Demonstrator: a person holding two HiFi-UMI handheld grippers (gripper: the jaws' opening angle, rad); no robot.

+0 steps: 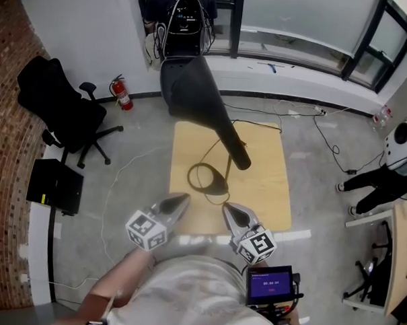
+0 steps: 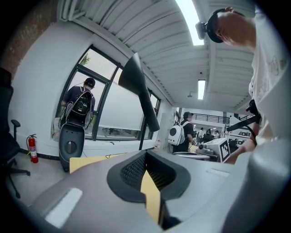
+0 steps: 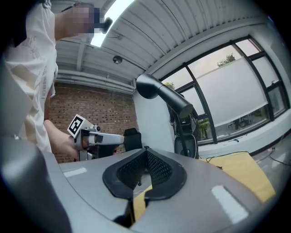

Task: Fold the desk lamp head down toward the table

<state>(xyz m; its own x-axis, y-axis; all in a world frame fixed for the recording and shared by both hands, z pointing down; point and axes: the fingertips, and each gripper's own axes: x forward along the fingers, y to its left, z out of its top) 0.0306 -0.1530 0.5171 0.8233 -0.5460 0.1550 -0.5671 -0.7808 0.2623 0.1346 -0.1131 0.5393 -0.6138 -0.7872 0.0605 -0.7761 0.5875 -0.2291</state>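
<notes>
Nearest, the left gripper (image 1: 182,200) and the right gripper (image 1: 228,209) hover side by side over the near edge of the table (image 1: 269,195). Their tips point toward the lamp (image 1: 201,101), and neither touches it. Both are clenched, jaws pressed together with nothing between them. A small screen (image 1: 270,284) sits by the person's waist, below the right gripper.

The lamp stands on the left half of the table. Its dark ring and cord (image 1: 205,178) lie just beyond the gripper tips. Its black cone-shaped head is raised high, slanting up and away past the table's far left corner, not folded down.

Beyond the table, an office chair (image 1: 61,108) and a fire extinguisher (image 1: 121,94) stand on the floor at the left. A person with a black backpack (image 1: 185,19) is at the window.
</notes>
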